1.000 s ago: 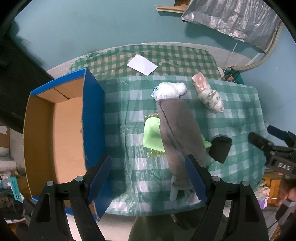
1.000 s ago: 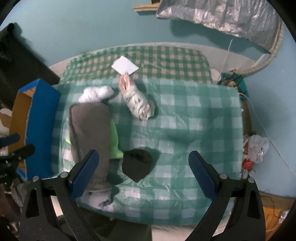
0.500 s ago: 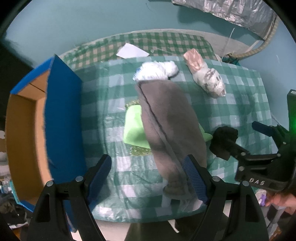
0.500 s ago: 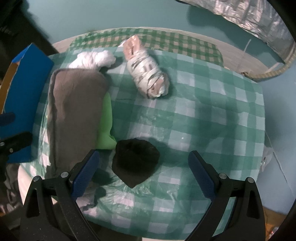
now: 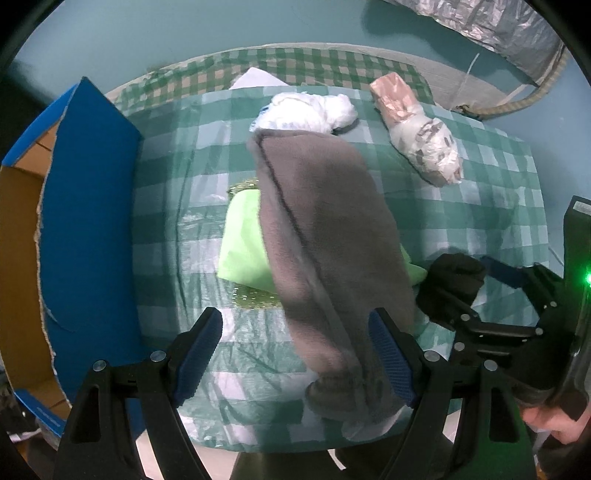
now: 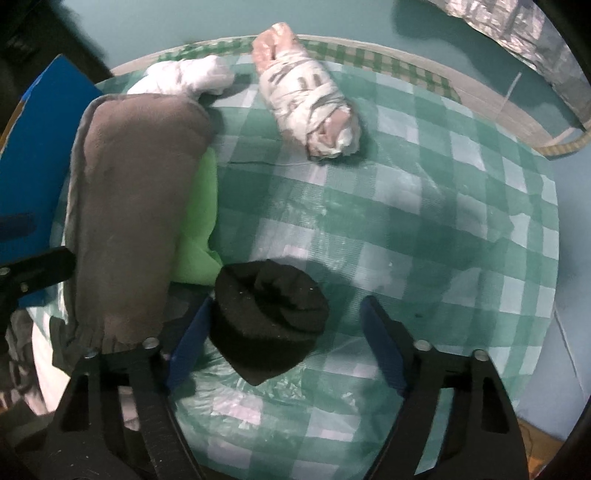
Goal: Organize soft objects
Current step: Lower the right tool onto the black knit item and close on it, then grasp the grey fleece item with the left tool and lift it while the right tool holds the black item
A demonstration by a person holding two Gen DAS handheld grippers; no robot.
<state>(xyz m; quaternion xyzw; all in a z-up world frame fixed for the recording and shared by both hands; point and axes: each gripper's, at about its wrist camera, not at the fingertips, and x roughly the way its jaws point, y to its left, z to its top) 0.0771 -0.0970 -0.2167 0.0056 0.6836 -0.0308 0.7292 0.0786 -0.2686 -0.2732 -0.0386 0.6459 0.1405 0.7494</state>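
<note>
A long grey fleece cloth (image 5: 328, 236) lies on the green checked table, over a light green cloth (image 5: 243, 240). My left gripper (image 5: 295, 354) is open, low over the cloth's near end, which lies between its fingers. A black rolled sock (image 6: 267, 314) sits between the open fingers of my right gripper (image 6: 284, 347); it also shows in the left wrist view (image 5: 452, 280). A white crumpled bundle (image 5: 306, 112) and a pink and white wrapped roll (image 6: 308, 110) lie further back.
A blue cardboard box (image 5: 88, 229) with a brown inside stands open at the table's left edge. A white sheet of paper (image 5: 255, 79) lies at the back. A silver foil sheet (image 5: 480, 26) hangs on the far wall. The table's front edge (image 6: 295, 469) is close below the grippers.
Both grippers have come down and forward towards the table. The right gripper now has the black sock between its open fingers. The left gripper has closed in on the grey cloth's near end.
</note>
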